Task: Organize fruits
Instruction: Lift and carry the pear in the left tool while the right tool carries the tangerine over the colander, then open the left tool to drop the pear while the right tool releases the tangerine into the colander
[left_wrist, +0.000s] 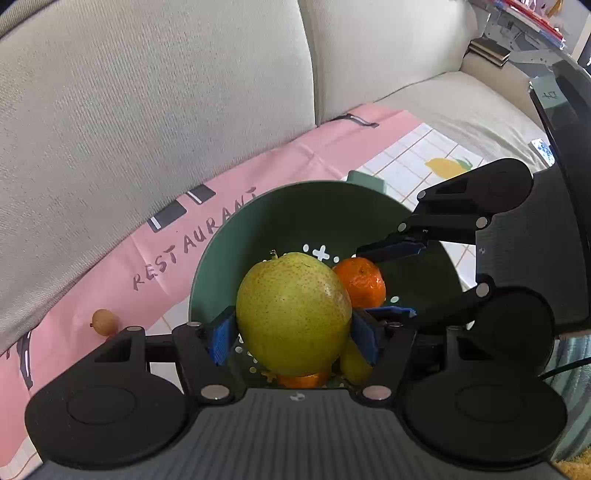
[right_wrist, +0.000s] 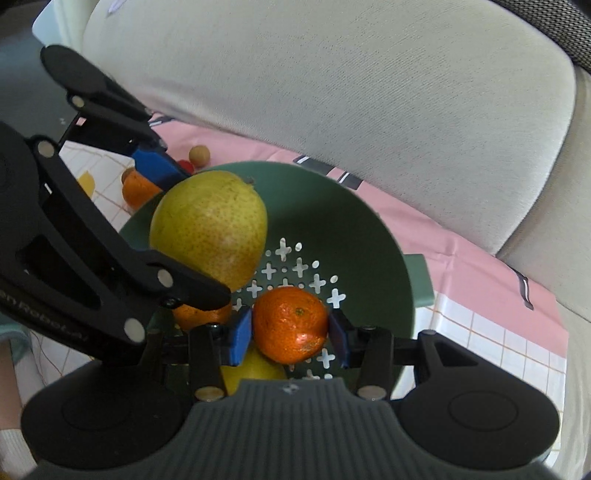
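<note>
Both tongs hold fruit over the green colander (right_wrist: 373, 236).

The left gripper (left_wrist: 293, 332) is clenched on a yellow-green pear (left_wrist: 291, 314); the right gripper (right_wrist: 290, 330) grasps a tangerine (right_wrist: 290, 323). Both fruits hang inside the rim (tight quarters: the grippers nearly touch). Another orange fruit (right_wrist: 201, 315) and a yellow one (right_wrist: 255, 369) lie below. A small brown fruit (left_wrist: 105, 322) sits apart on the pink cloth (left_wrist: 110, 280), near the sofa cushion (left_wrist: 129, 129).
</note>
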